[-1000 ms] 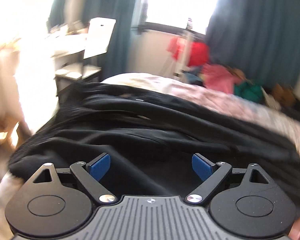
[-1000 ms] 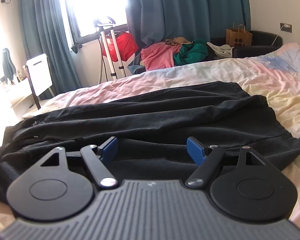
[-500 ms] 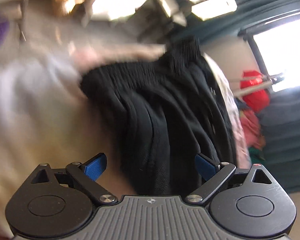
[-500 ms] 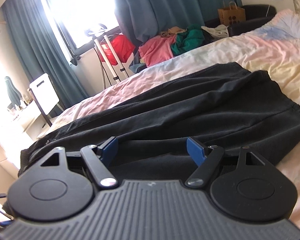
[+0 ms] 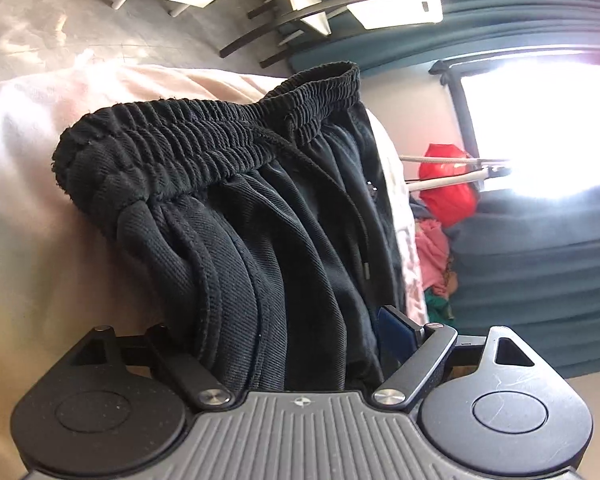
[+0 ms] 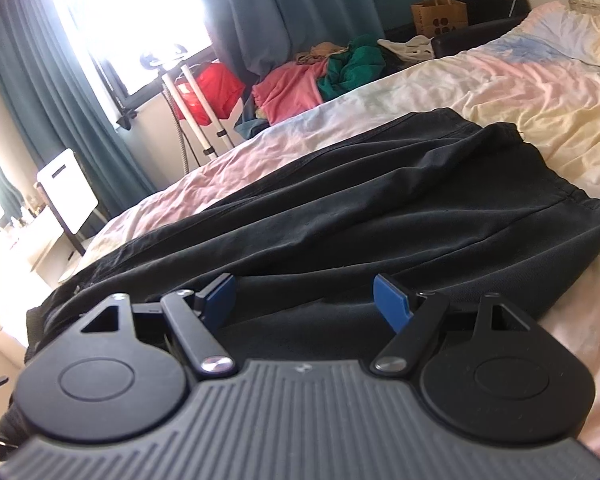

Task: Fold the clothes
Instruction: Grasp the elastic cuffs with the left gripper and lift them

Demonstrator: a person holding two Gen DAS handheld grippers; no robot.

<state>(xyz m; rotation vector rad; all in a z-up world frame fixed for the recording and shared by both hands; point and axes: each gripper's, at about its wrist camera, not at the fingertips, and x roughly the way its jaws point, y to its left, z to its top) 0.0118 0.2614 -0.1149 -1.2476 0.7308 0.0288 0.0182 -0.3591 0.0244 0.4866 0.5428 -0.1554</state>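
In the left wrist view, rolled well onto its side, we see the left gripper [image 5: 284, 344] pushed up against a pair of black trousers [image 5: 260, 240] lying on a pale bed sheet [image 5: 24, 184]. The gathered elastic waistband [image 5: 204, 136] sits at the near edge of the bed, with a drawstring [image 5: 352, 216] trailing down over the dark folds. A thick bunch of the trouser fabric fills the gap between the jaws, which are closing from a wide spread; one blue pad [image 5: 394, 332] shows just beside the cloth and the other is hidden behind it, so we cannot tell whether they press on it yet. Beyond the bed we see a chair [image 5: 300, 12], teal curtains [image 5: 540, 248], a bright window [image 5: 540, 120] and a red bag [image 5: 448, 192]. In the right wrist view, the right gripper [image 6: 304, 300] hovers low over the same black trousers [image 6: 360, 208], which spread across a pastel bed sheet [image 6: 520, 92] from near left to far right. Its jaws stand wide apart with both blue pads clear and nothing held between them, dark fabric lying beneath. Behind the bed we see a heap of pink and green clothes [image 6: 320, 76], a brown paper bag [image 6: 440, 12], the teal curtains [image 6: 60, 112] and the bright window [image 6: 140, 12].
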